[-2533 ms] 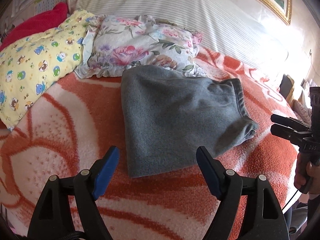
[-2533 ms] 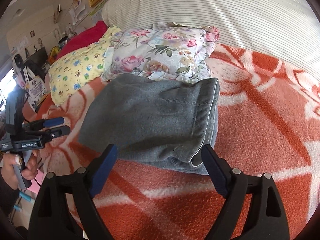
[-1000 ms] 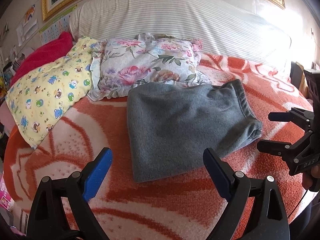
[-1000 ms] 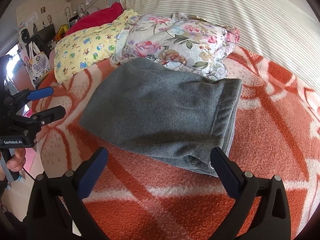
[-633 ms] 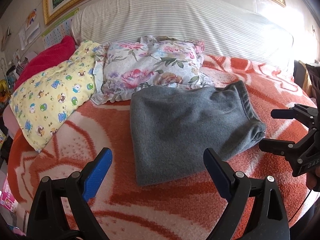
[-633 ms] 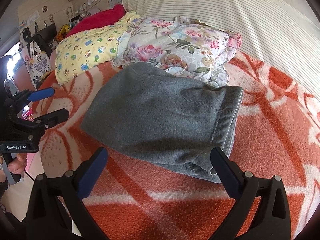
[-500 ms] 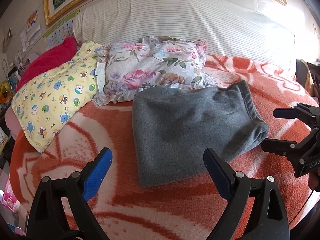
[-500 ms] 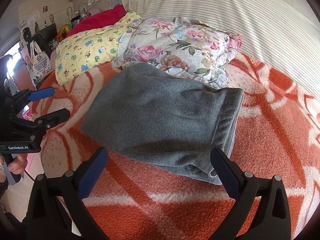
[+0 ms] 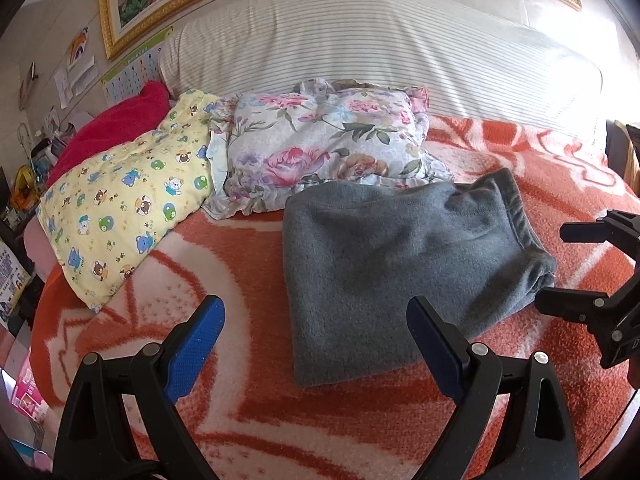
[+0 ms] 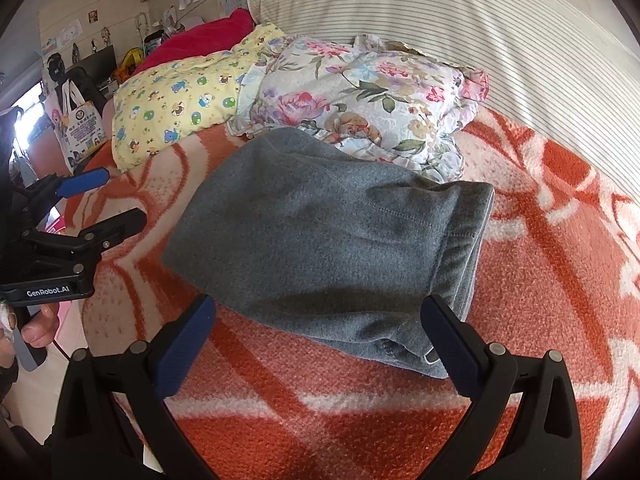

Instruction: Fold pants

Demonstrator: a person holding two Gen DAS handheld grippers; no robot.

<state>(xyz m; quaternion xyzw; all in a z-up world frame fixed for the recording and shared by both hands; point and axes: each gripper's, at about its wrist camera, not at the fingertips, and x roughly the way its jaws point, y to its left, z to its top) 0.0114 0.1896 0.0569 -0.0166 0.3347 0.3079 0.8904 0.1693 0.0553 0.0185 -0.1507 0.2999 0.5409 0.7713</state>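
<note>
Both tongs, left [image 9: 314,338] and right [image 10: 318,338], spread wide, empty. Folded grey fleece pants [image 9: 400,264] lie on orange-white bed blanket [image 9: 240,264], touching floral pillow [image 9: 320,148]. Soft, limp, likely light; pinch thick waistband edge.

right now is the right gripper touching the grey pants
Apart. In the left wrist view the right gripper hangs open beside the folded grey pants, with a strip of orange blanket visible between its lower finger and the waistband end.

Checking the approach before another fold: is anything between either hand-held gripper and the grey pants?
Nothing visible. Only bare orange blanket lies between the open left hand-held gripper, the open right hand-held gripper and the folded grey pants.
</note>
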